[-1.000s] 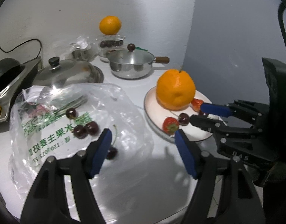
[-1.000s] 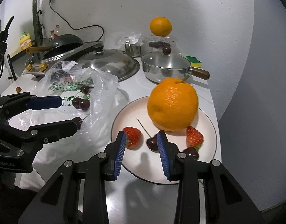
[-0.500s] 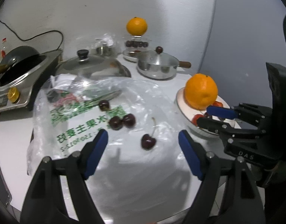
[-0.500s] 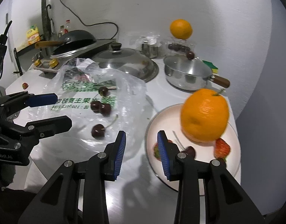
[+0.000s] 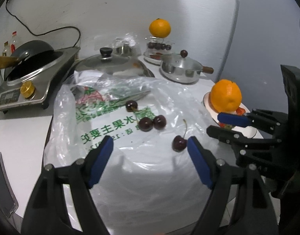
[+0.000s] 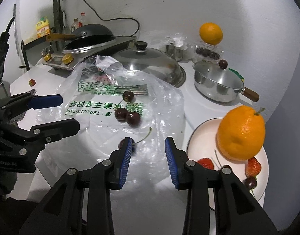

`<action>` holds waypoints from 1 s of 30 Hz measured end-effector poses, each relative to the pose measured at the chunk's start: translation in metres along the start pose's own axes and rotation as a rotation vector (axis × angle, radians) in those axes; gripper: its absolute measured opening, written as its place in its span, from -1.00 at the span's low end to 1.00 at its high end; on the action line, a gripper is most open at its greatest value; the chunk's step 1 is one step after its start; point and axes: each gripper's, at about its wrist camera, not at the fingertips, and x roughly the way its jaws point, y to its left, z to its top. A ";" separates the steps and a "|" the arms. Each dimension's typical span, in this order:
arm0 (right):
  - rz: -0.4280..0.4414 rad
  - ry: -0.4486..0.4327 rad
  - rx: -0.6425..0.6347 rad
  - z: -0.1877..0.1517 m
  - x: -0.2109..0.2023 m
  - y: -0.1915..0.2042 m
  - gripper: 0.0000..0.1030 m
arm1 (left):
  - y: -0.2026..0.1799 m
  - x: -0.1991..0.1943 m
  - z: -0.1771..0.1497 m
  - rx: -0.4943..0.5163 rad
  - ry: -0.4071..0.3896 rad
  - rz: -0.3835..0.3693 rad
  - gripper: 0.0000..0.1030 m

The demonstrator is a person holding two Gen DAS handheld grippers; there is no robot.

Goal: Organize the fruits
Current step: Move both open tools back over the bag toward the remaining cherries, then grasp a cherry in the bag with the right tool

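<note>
White bench (image 6: 155,201) against a white wall; a blue-grey wall panel on the right; a black cord hangs down the wall to a steel cooktop (image 5: 32,82) carrying a dark wok (image 6: 91,34).

One clear bag (image 5: 130,121) with green print lies flat mid-bench; four cherries on it: one single (image 5: 131,105) toward the back, a touching pair (image 5: 152,122), and one stemmed cherry (image 5: 179,145) nearest the camera.

One plate (image 6: 201,139) at the bench's right edge: one orange (image 6: 241,133), two strawberries (image 6: 253,166), two cherries (image 6: 250,183) partly hidden behind the fingers.

A second orange (image 5: 159,28) sits on a clear tub of cherries (image 5: 159,46) at the back wall; one lidded pan (image 6: 216,84); one domed lid (image 5: 110,64); one loose strawberry (image 6: 32,82) at the bench's far left edge.

Left hand-held gripper (image 5: 150,156): jaws spread wide, nothing between them, over the bag; the stemmed cherry just inside its right finger.

Right hand-held gripper (image 6: 148,156): jaws apart with a narrow gap, released, empty; stemmed cherry beside its left finger; contact unclear.
</note>
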 end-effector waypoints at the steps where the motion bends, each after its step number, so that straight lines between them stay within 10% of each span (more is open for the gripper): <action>1: 0.001 0.003 -0.002 0.001 0.002 0.002 -0.28 | 0.002 0.000 0.000 -0.004 -0.001 0.000 0.54; 30: 0.014 0.118 0.017 -0.004 0.057 0.028 -0.28 | 0.035 0.007 -0.010 -0.046 0.015 0.005 0.54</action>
